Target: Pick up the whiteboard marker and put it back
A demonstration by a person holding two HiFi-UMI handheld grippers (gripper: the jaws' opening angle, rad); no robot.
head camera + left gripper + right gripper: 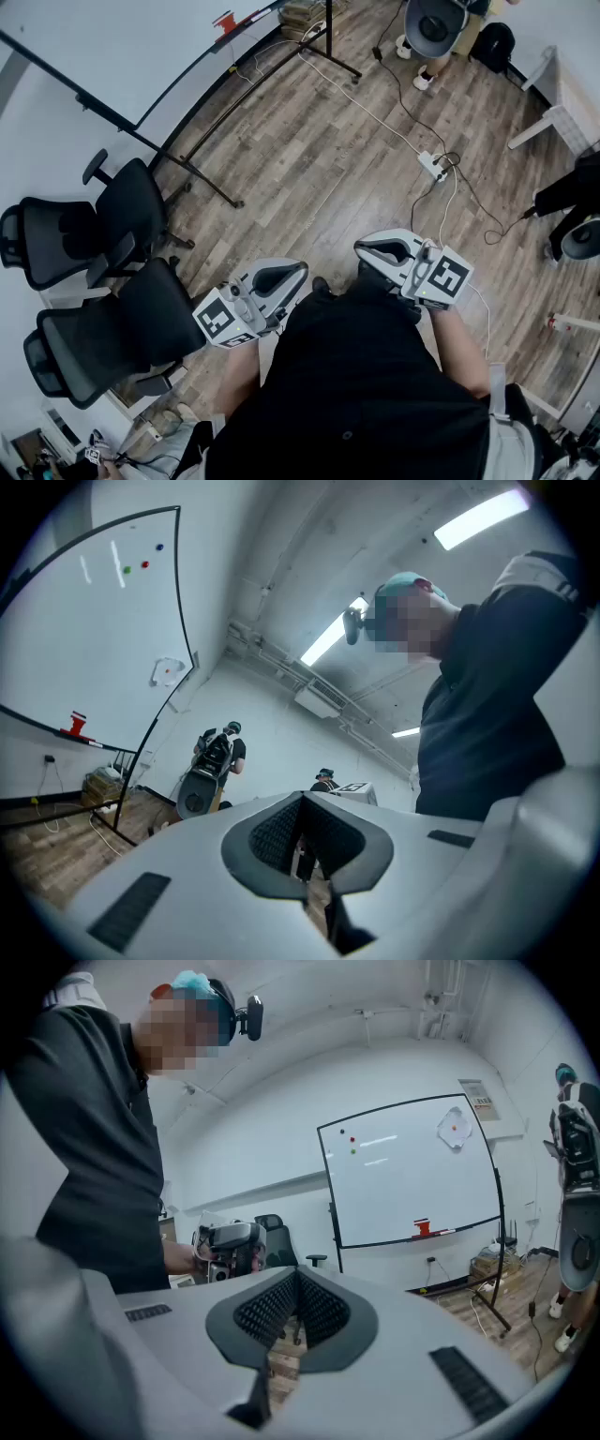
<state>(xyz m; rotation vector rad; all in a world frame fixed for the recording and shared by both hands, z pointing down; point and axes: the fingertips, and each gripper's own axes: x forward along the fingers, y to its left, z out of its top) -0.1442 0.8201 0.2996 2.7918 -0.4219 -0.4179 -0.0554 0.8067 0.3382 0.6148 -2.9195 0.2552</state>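
Note:
The whiteboard (112, 47) stands on a wheeled frame at the upper left of the head view, well away from both grippers. A red eraser (223, 19) sits on its tray. In the right gripper view the whiteboard (412, 1166) shows the eraser (422, 1228) with a thin marker (448, 1232) lying beside it on the tray. My left gripper (281, 277) and right gripper (384, 248) are held close to my body, both shut and holding nothing. The left gripper (302, 799) points up toward the ceiling; the right gripper (295, 1277) faces the board.
Two black office chairs (122, 216) (103, 337) stand to my left. The board's stand legs (202, 178) stretch over the wooden floor. A power strip (433, 167) with cables lies ahead on the right. Another person (436, 28) stands at the far end.

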